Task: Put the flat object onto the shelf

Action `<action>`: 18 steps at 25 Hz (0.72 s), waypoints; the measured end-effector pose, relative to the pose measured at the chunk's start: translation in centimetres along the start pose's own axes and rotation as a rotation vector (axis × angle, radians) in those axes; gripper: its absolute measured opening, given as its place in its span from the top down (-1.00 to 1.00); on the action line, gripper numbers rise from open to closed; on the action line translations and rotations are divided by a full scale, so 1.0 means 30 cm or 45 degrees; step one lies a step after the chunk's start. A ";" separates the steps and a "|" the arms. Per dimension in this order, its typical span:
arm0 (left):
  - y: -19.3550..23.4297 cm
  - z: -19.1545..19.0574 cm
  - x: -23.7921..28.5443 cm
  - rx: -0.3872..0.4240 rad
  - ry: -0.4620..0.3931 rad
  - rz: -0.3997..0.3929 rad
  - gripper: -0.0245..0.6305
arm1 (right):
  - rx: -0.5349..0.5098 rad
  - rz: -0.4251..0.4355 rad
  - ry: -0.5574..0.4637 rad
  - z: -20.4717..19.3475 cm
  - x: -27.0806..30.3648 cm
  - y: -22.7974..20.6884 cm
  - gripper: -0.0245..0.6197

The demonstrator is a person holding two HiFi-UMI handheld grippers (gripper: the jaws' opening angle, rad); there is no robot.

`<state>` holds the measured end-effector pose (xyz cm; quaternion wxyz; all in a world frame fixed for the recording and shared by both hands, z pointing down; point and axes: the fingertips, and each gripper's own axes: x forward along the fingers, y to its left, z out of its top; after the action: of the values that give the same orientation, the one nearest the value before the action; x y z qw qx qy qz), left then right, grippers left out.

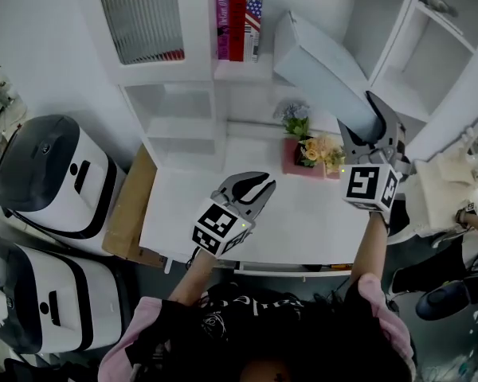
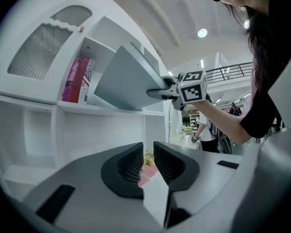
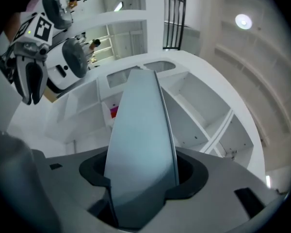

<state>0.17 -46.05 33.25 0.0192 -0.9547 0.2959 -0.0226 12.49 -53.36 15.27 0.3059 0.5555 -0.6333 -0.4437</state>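
One flat object [image 1: 319,62] clamped in right gripper [image 1: 379,122] jaws; left gripper [image 1: 261,188] jaws slightly apart, empty.

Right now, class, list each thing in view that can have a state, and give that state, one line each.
Flat grey panel: tilted, clamped in the right gripper, far end by the books.
Right gripper: shut on the panel.
Left gripper: jaws slightly apart, empty.
Red and pink books: upright on the white shelf.
Ribbed-glass cabinet door: closed.
Pink flower pot: upright on the white table.
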 end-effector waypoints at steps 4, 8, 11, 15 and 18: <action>0.030 -0.014 -0.007 -0.008 0.010 0.009 0.70 | -0.210 0.113 0.052 -0.013 0.098 0.037 -0.03; 0.046 -0.019 -0.001 -0.016 0.009 0.008 0.70 | -0.382 0.221 0.094 -0.029 0.221 0.059 -0.03; 0.050 -0.024 0.002 -0.015 0.014 0.005 0.70 | -0.462 0.275 0.103 -0.058 0.291 0.080 -0.03; 0.067 -0.035 0.006 -0.016 0.027 0.004 0.70 | -0.468 0.306 0.073 -0.093 0.313 0.085 -0.03; 0.078 -0.034 0.023 -0.020 0.029 0.001 0.70 | -0.530 0.309 0.131 -0.171 0.350 0.105 -0.03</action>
<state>-0.64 -48.41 34.17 0.0081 -0.9545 0.2966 -0.0313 13.59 -64.77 19.16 0.4966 0.4223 -0.5738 -0.4958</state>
